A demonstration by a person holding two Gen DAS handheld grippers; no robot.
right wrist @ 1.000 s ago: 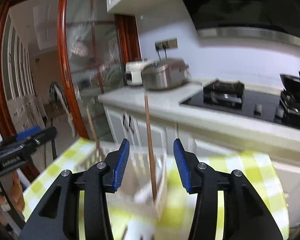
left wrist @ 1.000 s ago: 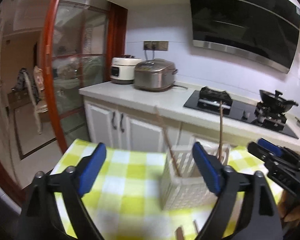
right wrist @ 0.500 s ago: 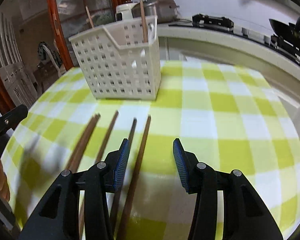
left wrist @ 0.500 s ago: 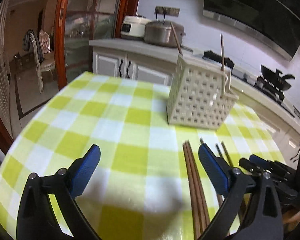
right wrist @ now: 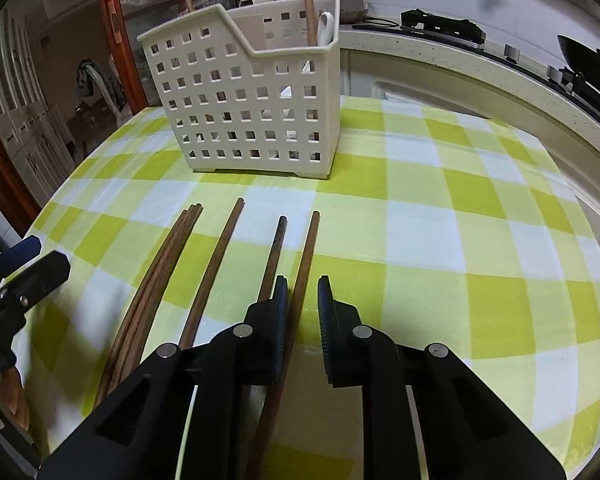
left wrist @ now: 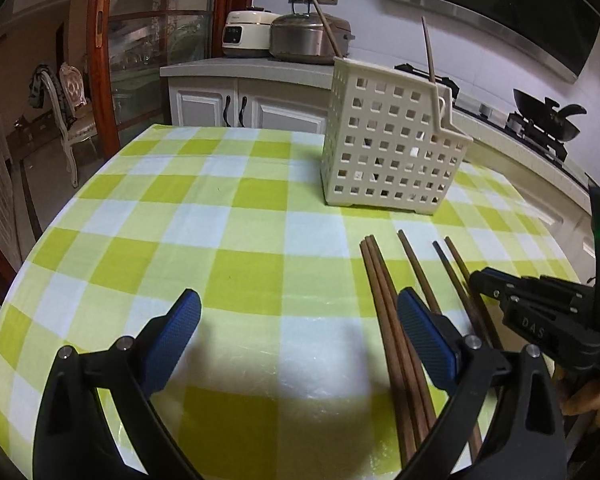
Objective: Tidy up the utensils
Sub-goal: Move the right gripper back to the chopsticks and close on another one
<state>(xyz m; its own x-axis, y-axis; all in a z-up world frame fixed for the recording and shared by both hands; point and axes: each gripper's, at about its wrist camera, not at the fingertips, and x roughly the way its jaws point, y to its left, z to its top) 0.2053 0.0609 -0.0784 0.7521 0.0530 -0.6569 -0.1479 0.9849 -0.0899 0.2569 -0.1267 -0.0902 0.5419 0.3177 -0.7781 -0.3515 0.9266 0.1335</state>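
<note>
A white perforated utensil basket point(left wrist: 392, 148) point(right wrist: 248, 104) stands on the green checked tablecloth with two chopsticks upright in it. Several brown chopsticks point(left wrist: 392, 320) point(right wrist: 216, 264) lie loose on the cloth in front of it. My left gripper point(left wrist: 296, 332) is wide open and empty, low over the cloth, with the leftmost chopsticks beside its right finger. My right gripper point(right wrist: 302, 304) hangs low over the chopsticks with its jaws narrowed around the rightmost chopstick point(right wrist: 306, 256); a gap still shows beside it. It also shows in the left wrist view point(left wrist: 540, 312).
The round table's edge point(right wrist: 572, 184) curves close on the right. Behind it runs a kitchen counter point(left wrist: 240, 66) with two rice cookers point(left wrist: 304, 38), a gas hob and a wok point(left wrist: 548, 114). A chair point(left wrist: 66, 92) stands beyond a red-framed glass door at left.
Both grippers have dropped from high above the basket to just over the cloth. The right gripper's jaws have narrowed around the rightmost chopstick. The left stays wide open.
</note>
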